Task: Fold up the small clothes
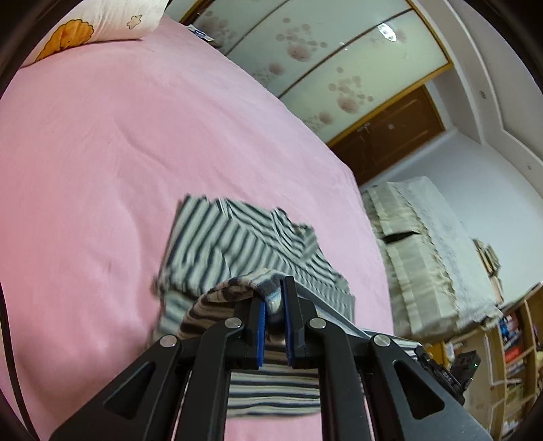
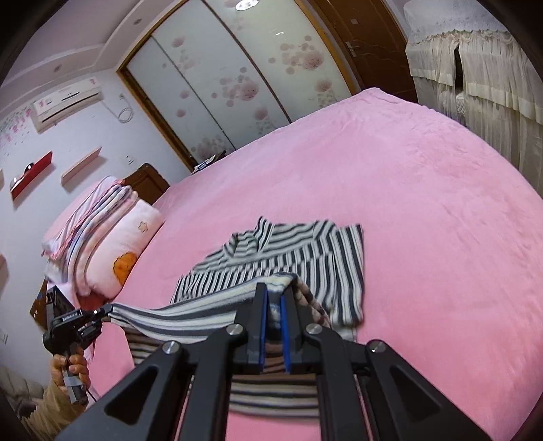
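A small black-and-white striped shirt [image 1: 237,247] lies on the pink bed [image 1: 101,152], its collar end flat and its sleeves folded in. My left gripper [image 1: 274,298] is shut on one corner of the shirt's hem and holds it lifted. My right gripper [image 2: 274,302] is shut on the other hem corner. The hem edge stretches taut in the air between them. In the right wrist view the shirt [image 2: 305,251] lies just ahead, and the left gripper [image 2: 101,310] shows at the left, held in a hand.
Pillows [image 2: 112,251] and folded bedding lie at the head of the bed [image 2: 424,203]. A pillow [image 1: 98,23] shows far ahead in the left view. A cloth-covered cabinet [image 1: 424,257] and shelves [image 1: 509,356] stand beyond the bed edge. A sliding wardrobe [image 2: 237,78] lines the far wall.
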